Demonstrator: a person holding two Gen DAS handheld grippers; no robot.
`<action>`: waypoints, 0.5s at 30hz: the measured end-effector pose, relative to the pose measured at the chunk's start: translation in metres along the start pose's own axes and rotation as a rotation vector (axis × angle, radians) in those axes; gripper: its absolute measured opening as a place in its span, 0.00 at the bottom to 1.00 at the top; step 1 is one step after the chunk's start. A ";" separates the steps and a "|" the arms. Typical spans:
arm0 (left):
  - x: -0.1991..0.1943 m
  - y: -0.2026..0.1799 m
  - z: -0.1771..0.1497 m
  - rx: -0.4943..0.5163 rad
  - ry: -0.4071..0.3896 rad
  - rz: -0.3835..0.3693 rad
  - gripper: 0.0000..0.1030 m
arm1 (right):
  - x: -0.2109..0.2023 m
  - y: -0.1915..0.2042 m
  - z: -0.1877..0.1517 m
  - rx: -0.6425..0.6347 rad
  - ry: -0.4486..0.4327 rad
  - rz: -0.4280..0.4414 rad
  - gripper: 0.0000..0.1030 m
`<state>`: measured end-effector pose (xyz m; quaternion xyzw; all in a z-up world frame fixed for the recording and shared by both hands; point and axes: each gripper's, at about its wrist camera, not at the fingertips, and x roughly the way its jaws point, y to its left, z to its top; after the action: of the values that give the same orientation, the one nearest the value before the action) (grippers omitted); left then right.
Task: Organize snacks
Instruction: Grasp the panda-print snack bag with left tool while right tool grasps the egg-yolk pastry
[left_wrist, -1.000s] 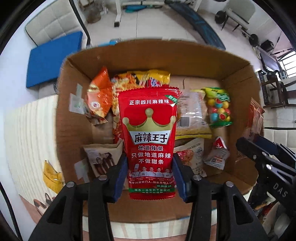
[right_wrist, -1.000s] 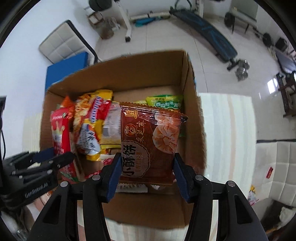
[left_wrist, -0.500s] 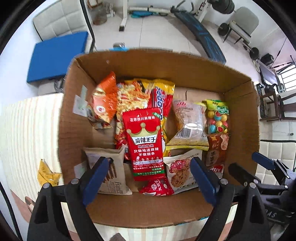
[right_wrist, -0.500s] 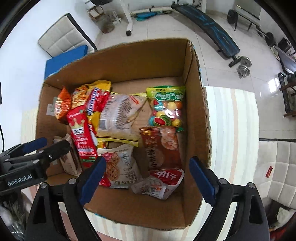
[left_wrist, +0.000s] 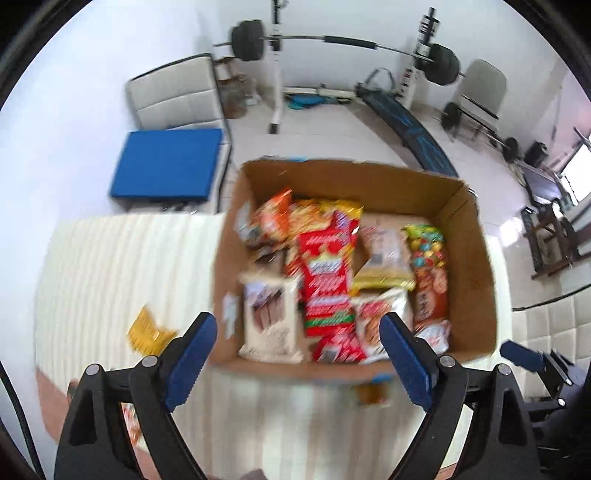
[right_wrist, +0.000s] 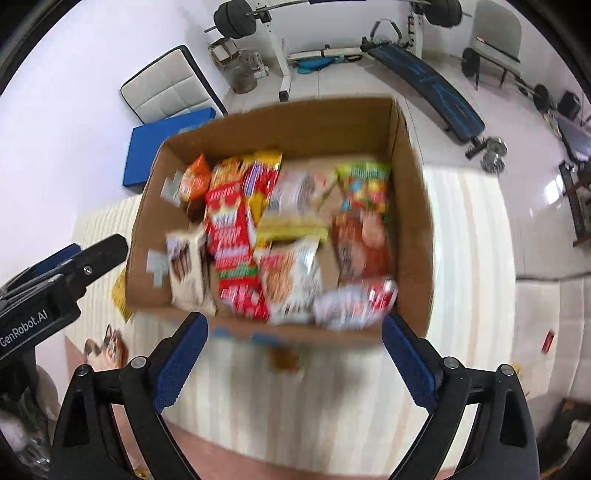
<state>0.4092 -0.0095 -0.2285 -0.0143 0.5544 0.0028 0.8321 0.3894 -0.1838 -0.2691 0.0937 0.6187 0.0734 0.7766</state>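
A: How do the left gripper and the right gripper stand?

B: Both have their fingers spread wide with nothing between the pads. The last two numbers for each hardly differ, so I only say they are apart and empty.

A: Where are the snacks?

B: In the cardboard box, which sits on the striped desk, ahead of both pairs of fingers. In the left view the box's near wall lies between and just beyond the fingertips. The red spicy-strip packet lies flat near the middle of the box, straight ahead of the gap between the left fingers. Beside it, toward the left finger, is a pale wafer packet.

A: And the brown biscuit packet?

B: The brown biscuit packet lies flat in the box on the side of the right finger, in the right view. Beyond it is the bag of coloured candy.

A: Anything outside the box?

B: A yellow packet on the desk, just past the left gripper's left finger. A small brown thing lies on the desk before the box's near wall, between the right gripper's fingers; it is too blurred to name. Both views are motion-blurred.
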 end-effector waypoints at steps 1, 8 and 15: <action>-0.001 0.006 -0.014 -0.016 -0.005 0.012 0.87 | 0.002 0.000 -0.014 0.013 -0.007 0.013 0.95; 0.030 0.041 -0.091 -0.118 0.073 0.082 0.87 | 0.042 -0.003 -0.070 0.067 0.008 0.030 0.86; 0.062 0.062 -0.120 -0.149 0.141 0.120 0.87 | 0.098 -0.002 -0.076 0.082 0.048 -0.002 0.77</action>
<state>0.3213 0.0485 -0.3331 -0.0432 0.6098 0.0928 0.7859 0.3377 -0.1586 -0.3791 0.1230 0.6396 0.0492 0.7572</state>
